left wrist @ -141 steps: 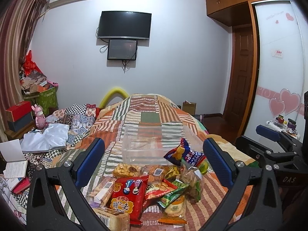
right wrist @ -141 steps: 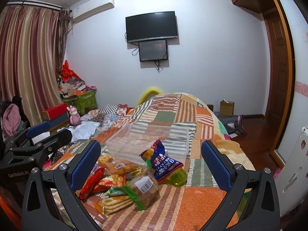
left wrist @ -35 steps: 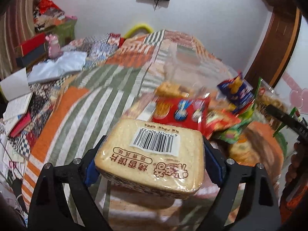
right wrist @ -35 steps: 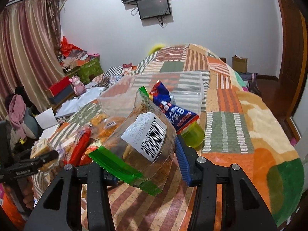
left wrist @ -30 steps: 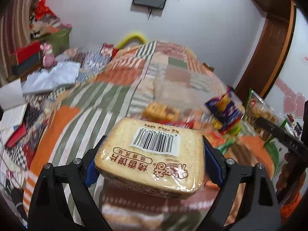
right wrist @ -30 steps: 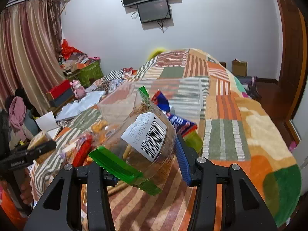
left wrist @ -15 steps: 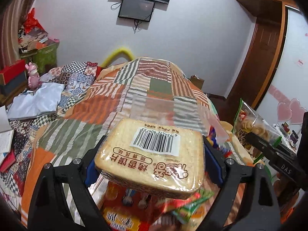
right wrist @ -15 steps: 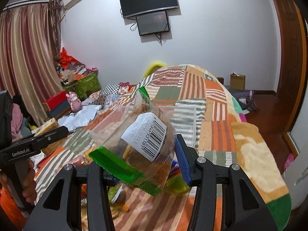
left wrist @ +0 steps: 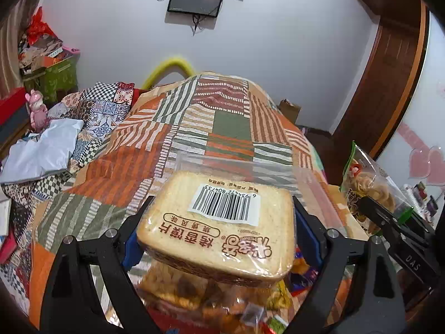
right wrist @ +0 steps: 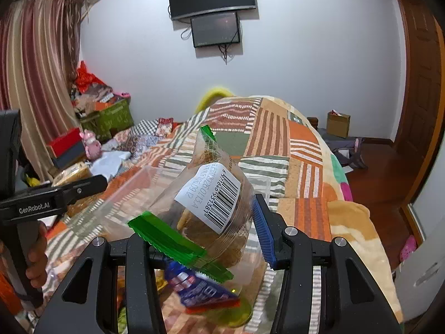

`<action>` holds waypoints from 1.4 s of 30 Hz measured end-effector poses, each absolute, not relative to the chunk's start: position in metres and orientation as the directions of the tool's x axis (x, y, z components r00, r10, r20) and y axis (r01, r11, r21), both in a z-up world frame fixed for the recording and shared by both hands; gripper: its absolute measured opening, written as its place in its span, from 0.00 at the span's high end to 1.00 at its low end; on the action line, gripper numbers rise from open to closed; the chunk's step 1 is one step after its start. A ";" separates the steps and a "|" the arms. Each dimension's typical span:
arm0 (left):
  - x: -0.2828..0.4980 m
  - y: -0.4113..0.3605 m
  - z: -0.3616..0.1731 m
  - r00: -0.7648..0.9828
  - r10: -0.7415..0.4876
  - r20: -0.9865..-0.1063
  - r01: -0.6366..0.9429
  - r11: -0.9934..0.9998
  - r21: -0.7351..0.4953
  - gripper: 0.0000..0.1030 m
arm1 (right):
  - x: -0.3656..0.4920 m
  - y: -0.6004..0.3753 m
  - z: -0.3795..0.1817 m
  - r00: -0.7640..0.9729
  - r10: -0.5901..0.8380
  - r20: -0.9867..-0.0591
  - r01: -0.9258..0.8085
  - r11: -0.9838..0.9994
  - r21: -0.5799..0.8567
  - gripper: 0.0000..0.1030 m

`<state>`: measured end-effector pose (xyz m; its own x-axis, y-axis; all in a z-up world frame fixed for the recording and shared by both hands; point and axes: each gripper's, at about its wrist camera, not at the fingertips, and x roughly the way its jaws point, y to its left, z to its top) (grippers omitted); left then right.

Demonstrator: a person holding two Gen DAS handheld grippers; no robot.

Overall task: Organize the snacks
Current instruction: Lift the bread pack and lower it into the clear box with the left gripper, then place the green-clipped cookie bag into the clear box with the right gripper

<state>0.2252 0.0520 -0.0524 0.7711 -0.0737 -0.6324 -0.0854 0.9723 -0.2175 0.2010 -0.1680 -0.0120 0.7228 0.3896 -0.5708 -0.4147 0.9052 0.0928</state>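
Observation:
My left gripper [left wrist: 219, 222] is shut on a wrapped pack of sliced bread [left wrist: 219, 225] with a barcode label, held above the snack pile and just before the clear plastic bin [left wrist: 244, 164] on the bed. My right gripper [right wrist: 205, 222] is shut on a clear bag of cookies with green sealed ends [right wrist: 203, 208], held over the near edge of the same clear bin [right wrist: 133, 183]. The cookie bag also shows in the left wrist view [left wrist: 367, 186], and the bread in the right wrist view [right wrist: 72, 175]. Loose snack packets [left wrist: 222, 300] lie below.
The patchwork quilt [left wrist: 230, 119] covers the bed. A blue and red snack packet [right wrist: 200, 286] and a green jelly cup [right wrist: 239, 311] lie under my right gripper. Clothes and boxes [left wrist: 41, 150] crowd the left side. A wooden door [right wrist: 417, 97] is at right.
Both grippers shut on their packs, lifted them off the pile and moved forward toward the clear bin. The bin is now closer in both views.

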 end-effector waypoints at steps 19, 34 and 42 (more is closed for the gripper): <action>0.295 0.028 -0.114 0.595 -0.130 -0.793 -0.033 0.982 -0.186 0.13 | 0.245 -0.155 -0.056 0.635 0.348 -0.690 -0.408 0.909 0.082 0.57; 0.314 0.013 -0.132 0.520 -0.060 -0.852 -0.027 0.996 -0.087 0.12 | 0.250 -0.151 -0.065 0.600 0.342 -0.723 -0.417 0.905 0.082 0.56; 0.308 0.011 -0.131 0.519 -0.066 -0.852 0.003 0.997 -0.075 0.11 | 0.245 -0.150 -0.058 0.603 0.346 -0.719 -0.429 0.900 0.074 0.40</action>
